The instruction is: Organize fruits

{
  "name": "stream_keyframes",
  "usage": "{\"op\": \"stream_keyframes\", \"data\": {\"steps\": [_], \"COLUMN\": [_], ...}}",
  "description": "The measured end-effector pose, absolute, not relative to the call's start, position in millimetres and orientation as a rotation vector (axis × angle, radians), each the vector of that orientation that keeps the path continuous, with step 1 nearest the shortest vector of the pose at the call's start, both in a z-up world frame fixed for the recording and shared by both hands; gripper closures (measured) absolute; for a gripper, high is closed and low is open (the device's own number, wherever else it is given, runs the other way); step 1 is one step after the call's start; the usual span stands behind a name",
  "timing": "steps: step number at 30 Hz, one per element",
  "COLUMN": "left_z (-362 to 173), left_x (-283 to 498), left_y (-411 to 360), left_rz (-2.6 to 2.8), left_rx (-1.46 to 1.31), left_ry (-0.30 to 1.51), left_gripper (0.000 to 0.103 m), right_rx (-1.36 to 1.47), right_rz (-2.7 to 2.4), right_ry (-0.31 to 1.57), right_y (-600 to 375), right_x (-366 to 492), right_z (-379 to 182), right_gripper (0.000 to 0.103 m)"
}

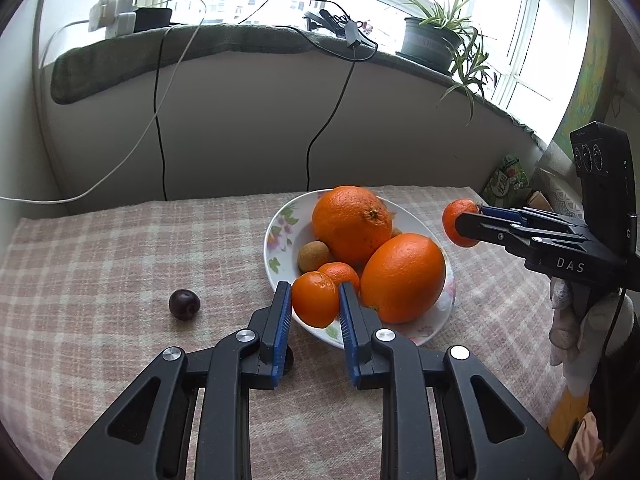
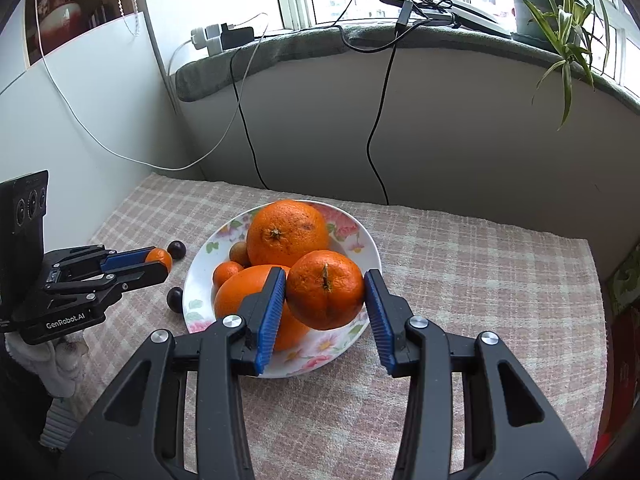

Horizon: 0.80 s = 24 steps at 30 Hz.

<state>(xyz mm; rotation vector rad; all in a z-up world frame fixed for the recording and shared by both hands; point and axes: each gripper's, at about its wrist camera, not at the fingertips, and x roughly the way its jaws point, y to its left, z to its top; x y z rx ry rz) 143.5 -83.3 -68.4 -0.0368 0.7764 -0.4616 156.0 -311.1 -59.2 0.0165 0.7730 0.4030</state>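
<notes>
Gripping a mandarin (image 2: 325, 289), the right claw (image 2: 325, 300) hovers over the plate (image 2: 372, 248).

Home – potted plant (image 1: 434, 40) on windowsill (image 1: 240, 40), checked tablecloth (image 1: 100, 248).

Bowl (image 2: 372, 248) is stacked high with oranges (image 2: 286, 232), two dark plums (image 2: 176, 249) sit on its left side, but the checked desk (image 2: 480, 280) to its right is wide open.
</notes>
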Motion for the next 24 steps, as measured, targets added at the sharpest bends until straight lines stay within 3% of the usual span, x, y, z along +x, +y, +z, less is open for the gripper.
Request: {"op": "stream_keyframes", "data": {"steps": [24], "left_z": [-80.0], "left_x": [160.5], "left_y": [-102.7], "left_rz": [-0.487], "left_rx": [-0.015], "left_ry": [0.813], "left_gripper": [0.081], "right_rx": [0.049], "right_rz": [0.408], "right_ry": [0.836], "right_y": [-316.9], "right_x": [186.6], "right_z": [-79.8], "right_gripper": [0.06]}}
